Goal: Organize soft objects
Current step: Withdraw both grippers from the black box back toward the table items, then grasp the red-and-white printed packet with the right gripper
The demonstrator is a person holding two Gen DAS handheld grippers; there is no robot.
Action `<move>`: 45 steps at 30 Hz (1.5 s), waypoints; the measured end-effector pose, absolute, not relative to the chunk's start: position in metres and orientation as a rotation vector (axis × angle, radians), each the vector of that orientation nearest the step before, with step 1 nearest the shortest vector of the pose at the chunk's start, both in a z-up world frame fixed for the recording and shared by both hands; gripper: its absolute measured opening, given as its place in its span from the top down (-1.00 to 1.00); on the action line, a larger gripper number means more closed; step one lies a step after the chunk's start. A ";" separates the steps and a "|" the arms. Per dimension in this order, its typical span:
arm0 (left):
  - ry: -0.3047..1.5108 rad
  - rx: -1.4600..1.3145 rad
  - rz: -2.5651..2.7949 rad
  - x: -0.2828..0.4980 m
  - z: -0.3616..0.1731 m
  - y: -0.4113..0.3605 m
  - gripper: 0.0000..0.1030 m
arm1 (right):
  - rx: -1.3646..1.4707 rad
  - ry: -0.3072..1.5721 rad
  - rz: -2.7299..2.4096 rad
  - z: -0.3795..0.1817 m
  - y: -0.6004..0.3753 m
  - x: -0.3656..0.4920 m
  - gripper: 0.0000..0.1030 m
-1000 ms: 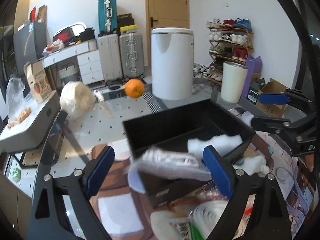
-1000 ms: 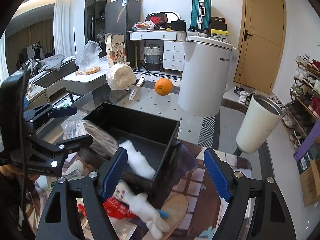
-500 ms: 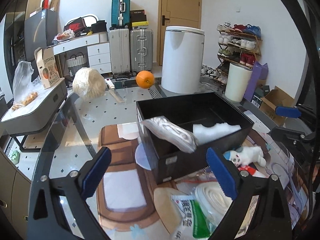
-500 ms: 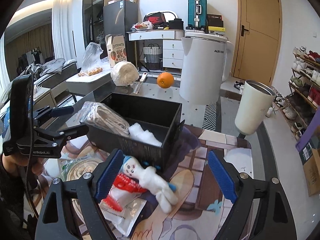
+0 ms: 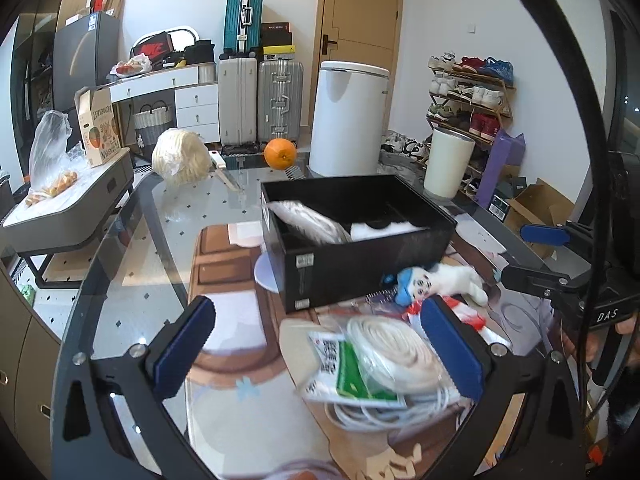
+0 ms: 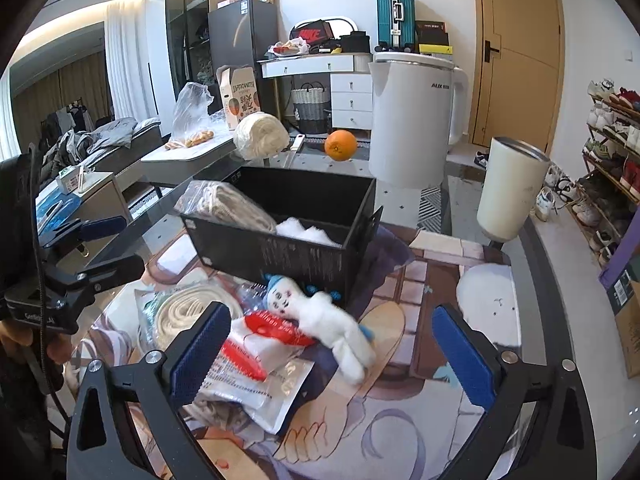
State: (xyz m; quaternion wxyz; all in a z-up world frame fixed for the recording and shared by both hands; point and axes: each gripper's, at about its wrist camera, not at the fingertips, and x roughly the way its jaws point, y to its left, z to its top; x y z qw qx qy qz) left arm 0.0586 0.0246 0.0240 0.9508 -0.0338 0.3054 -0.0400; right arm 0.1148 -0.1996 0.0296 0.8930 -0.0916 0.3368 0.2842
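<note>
A black box on the glass table holds a bagged bundle of rope and white fluffy stuff. In front of the box lie a white plush doll with a blue cap, a bagged coil of white cord and a red-and-white packet. My left gripper hangs over the cord bag, jaws still opening, pads touching nothing. My right gripper hovers over the doll and packet, jaws also opening, gripping nothing.
Behind the box stand an orange, a tall white kettle, a cream tumbler, a pale round bundle and a knife. The table's curved rim runs along the left. A hand holds the left gripper.
Both grippers have drawn back from the box and their jaws have spread wider. The rope bag, between the left jaws a second ago, now rests in the box.
</note>
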 end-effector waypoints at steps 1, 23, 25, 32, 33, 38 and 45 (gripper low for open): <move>0.624 -0.069 -0.081 0.058 0.023 0.024 -1.00 | -0.190 0.705 0.592 0.029 -0.200 0.113 -0.99; 0.648 0.005 -0.065 0.045 0.006 0.004 -1.00 | -0.193 0.813 0.627 0.000 -0.176 0.101 -0.99; 0.648 -0.001 -0.058 0.046 0.005 0.006 -1.00 | -0.188 0.823 0.631 -0.002 -0.173 0.102 -0.99; 0.646 -0.009 -0.059 0.046 0.002 0.009 -1.00 | -0.202 0.857 0.613 -0.009 -0.154 0.109 -0.99; 0.645 -0.009 -0.058 0.046 0.002 0.010 -1.00 | -0.201 0.865 0.614 -0.010 -0.152 0.111 -0.99; 0.642 -0.010 -0.050 0.046 0.002 0.014 -1.00 | -0.190 0.902 0.607 -0.017 -0.146 0.117 -0.98; 0.645 -0.018 -0.047 0.050 -0.001 0.018 -1.00 | -0.176 0.916 0.582 -0.022 -0.144 0.120 -0.95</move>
